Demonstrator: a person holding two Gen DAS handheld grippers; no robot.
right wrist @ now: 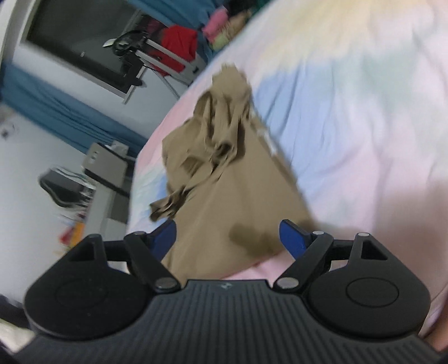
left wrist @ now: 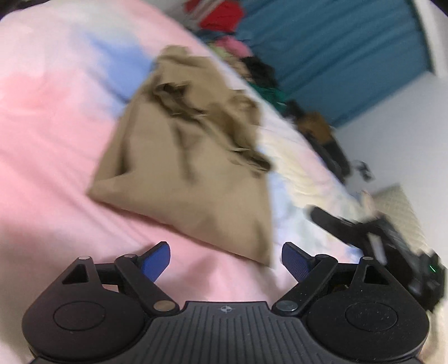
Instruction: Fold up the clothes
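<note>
A bed sheet (left wrist: 56, 140) in pastel pink, blue and pale yellow fills the left and centre of the left wrist view, and a tan garment (left wrist: 184, 156) lies on it in the middle of the frame, its near part flat and its far part bunched into dark creases. Toward the upper right of that view the sheet ends in a curved edge lined with a heap of clothes (left wrist: 224, 16) in red, pink, green and black, with a teal curtain (left wrist: 350, 56) behind and a white wall below it. The sheet to the left of the garment is bare and wide; at the right the other gripper (left wrist: 378, 240) appears as a blurred black shape near the bed's edge. At the bottom the left gripper (left wrist: 225, 259) has its 2 blue pads spread wide, nothing between them but pink sheet, the garment's near corner just beyond. In the right wrist view the room sits at the left: a dark window (right wrist: 84, 42), a grey cabinet (right wrist: 106, 168) and blurred clutter. The garment (right wrist: 232, 173) runs from centre down to the right gripper (right wrist: 228, 238), whose 2 pads also stand wide apart, with cloth lying between them and not pinched. Bare sheet (right wrist: 364, 126) spreads to the right.
</note>
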